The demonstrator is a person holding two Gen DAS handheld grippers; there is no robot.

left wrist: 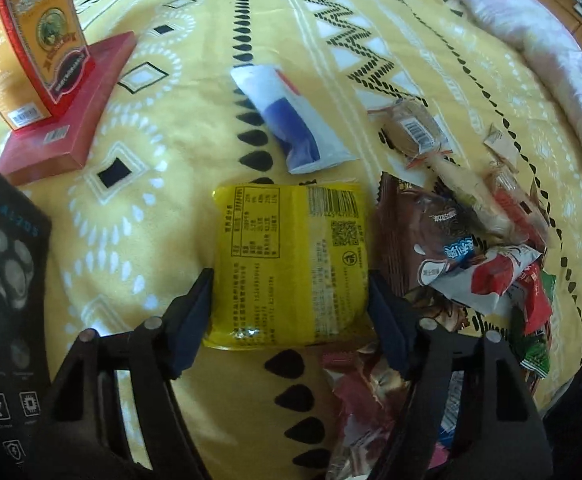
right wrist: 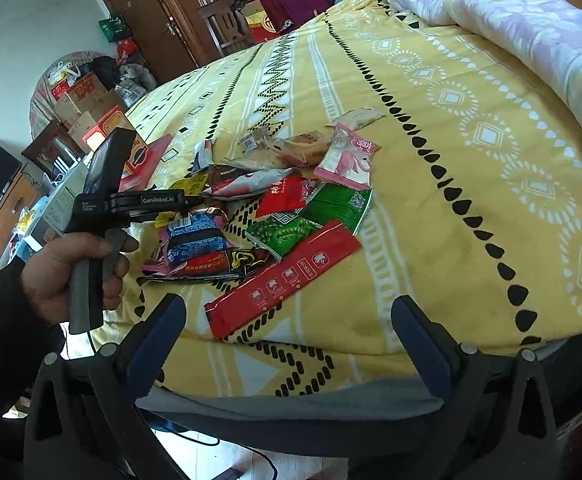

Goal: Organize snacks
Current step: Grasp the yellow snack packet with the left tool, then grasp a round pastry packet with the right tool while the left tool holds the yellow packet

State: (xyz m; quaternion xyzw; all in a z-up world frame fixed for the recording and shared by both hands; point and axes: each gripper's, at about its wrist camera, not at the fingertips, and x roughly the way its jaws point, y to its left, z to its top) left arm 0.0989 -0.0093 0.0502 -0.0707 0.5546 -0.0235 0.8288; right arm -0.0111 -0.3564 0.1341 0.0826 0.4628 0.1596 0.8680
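A yellow snack packet (left wrist: 291, 256) with a barcode and printed table sits between the fingers of my left gripper (left wrist: 289, 280). Both pads touch its sides, so the gripper is shut on it, just above the yellow patterned bedspread (left wrist: 163, 208). To its right lies a heap of mixed snack packets (left wrist: 471, 248), with a brown one (left wrist: 419, 232) nearest. A blue and white packet (left wrist: 295, 120) lies alone beyond. My right gripper (right wrist: 289, 312) hangs open over the bed's near edge with nothing in it. A long red stick pack (right wrist: 283, 276) lies just ahead of it.
An orange box (left wrist: 31, 40) stands upright on a flat red box (left wrist: 71, 108) at the far left. A black box (left wrist: 3, 280) sits nearer on the left. A rolled pale quilt (left wrist: 531, 20) runs along the bed's far right. A person's hand (right wrist: 75, 264) holds the left gripper's handle.
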